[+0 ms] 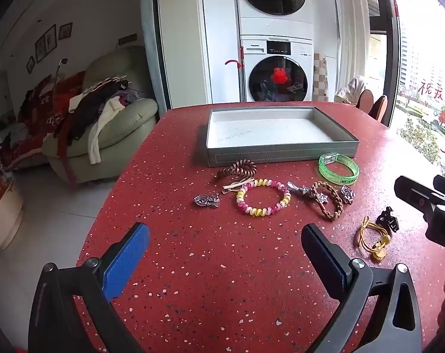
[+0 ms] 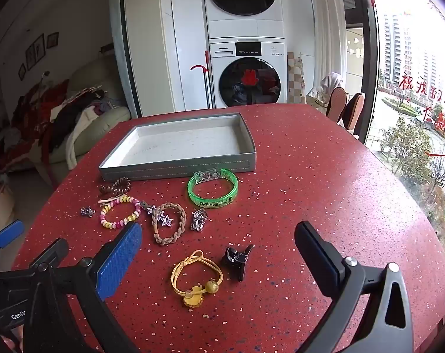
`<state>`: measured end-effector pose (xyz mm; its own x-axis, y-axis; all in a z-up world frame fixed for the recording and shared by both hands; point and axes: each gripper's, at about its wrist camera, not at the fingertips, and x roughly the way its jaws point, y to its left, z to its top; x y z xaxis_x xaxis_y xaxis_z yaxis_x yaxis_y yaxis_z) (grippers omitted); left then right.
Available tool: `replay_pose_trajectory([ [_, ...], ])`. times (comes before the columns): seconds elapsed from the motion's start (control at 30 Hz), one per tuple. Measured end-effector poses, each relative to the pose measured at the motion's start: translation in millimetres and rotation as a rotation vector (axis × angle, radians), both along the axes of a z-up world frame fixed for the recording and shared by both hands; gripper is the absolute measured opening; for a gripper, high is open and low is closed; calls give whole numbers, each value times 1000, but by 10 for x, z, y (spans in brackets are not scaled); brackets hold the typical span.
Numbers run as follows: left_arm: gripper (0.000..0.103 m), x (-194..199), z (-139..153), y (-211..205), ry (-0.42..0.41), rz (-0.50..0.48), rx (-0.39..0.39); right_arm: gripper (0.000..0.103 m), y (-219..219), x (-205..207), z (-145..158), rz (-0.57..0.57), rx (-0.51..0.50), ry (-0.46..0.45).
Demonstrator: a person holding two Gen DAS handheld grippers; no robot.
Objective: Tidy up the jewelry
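A: Listing what lies loose on the red tabletop (image 2: 310, 176): item one, yellow hair tie (image 2: 196, 276) with a bead and a flower charm; item two, black claw clip (image 2: 237, 259), just beside it.

B: Position against the right hand-held gripper (image 2: 218, 254)?

A: Both sit straight ahead of it, between the lines of its two fingers, and closest of all the pieces. Jaws stand wide apart, nothing between the pads. The hair tie's loop runs roughly along the gripper's forward line, charm end nearest the camera.

B: And the left hand-held gripper (image 1: 225, 253)?

A: Also spread wide, also empty. Ahead of it: pink and yellow bead bracelet (image 1: 263, 197), lying flat as a ring, so no long axis to speak of. Small silver charm (image 1: 206, 201) just left of it; star-studded clip (image 1: 309, 193) and braided brown band (image 1: 326, 203) to its right, overlapping one another.

B: Destination?

A: Grey tray (image 2: 178, 167), open, shallow, nothing seen inside. It lies beyond the whole spread, long side facing both grippers. Green bangle (image 2: 213, 191) and brown coil tie (image 2: 115, 185) are nearest its front wall.

B: Judgement on who takes what?

A: Right side is nearer the hair tie and claw clip; left side is nearer the bead bracelet. Either load then travels forward, over the other pieces, to the tray.
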<state>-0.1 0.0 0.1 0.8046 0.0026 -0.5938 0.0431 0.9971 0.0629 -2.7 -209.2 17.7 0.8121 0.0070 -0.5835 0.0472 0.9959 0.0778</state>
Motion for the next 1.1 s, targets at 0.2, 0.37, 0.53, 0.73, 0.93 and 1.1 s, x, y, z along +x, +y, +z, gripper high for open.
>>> replay_pose_trajectory([
  [0.2,103,15,-20,-29,9,5,4,103,12,-1,-10,-1,-2,-1],
  [0.37,103,26,18,7,9,9,-3,103,3,-14,5,1,-5,-1],
  [0.53,103,6,-19,41,12,12,-11,103,-9,-12,55,0,-4,-5],
  [0.73,103,-2,-26,55,13,14,-14,103,36,-22,86,4,-4,-14],
  [0.93,103,-2,-29,72,15,16,-18,103,45,-33,88,5,-4,-17],
  [1.1,103,-4,-16,97,11,22,-23,103,42,-36,98,5,-4,-21],
])
